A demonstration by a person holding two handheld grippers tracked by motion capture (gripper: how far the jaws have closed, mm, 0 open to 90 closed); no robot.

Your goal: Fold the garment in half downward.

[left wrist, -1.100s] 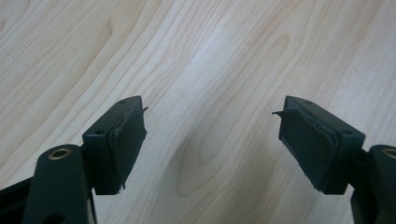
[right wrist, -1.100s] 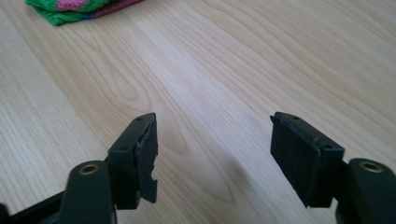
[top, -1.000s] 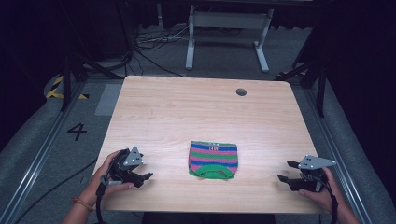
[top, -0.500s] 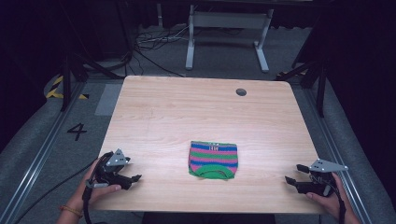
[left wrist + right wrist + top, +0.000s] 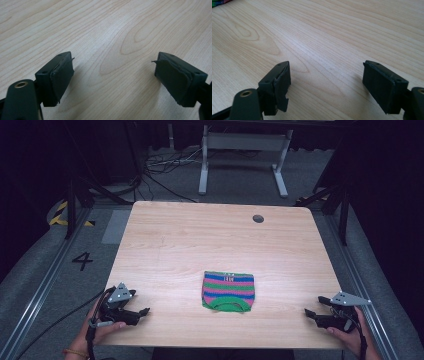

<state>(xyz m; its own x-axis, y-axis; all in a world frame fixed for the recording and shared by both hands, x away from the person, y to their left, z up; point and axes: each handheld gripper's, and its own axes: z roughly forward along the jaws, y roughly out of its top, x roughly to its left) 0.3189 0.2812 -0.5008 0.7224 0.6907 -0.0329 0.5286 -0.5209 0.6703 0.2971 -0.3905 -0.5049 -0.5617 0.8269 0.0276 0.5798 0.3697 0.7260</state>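
Note:
A small folded knit garment (image 5: 228, 291) with green, pink and blue stripes lies flat near the table's front middle. My left gripper (image 5: 141, 313) rests at the front left corner of the wooden table (image 5: 210, 240), held by a hand, its jaws wide apart over bare wood (image 5: 113, 72). At the front right corner my right gripper (image 5: 311, 314) points left toward the garment, open with nothing between its pads (image 5: 325, 80). A sliver of the garment (image 5: 219, 2) shows at the top left of the right gripper view.
A dark round cable hole (image 5: 258, 218) sits near the table's back right. Beyond the far edge stand a grey metal frame (image 5: 240, 150) and loose cables (image 5: 160, 170) on the floor. A "4" marking (image 5: 82, 260) is on the floor at left.
Both grippers have drawn back toward the table's front corners, the left one down and left, the right one down and right. The garment has not moved.

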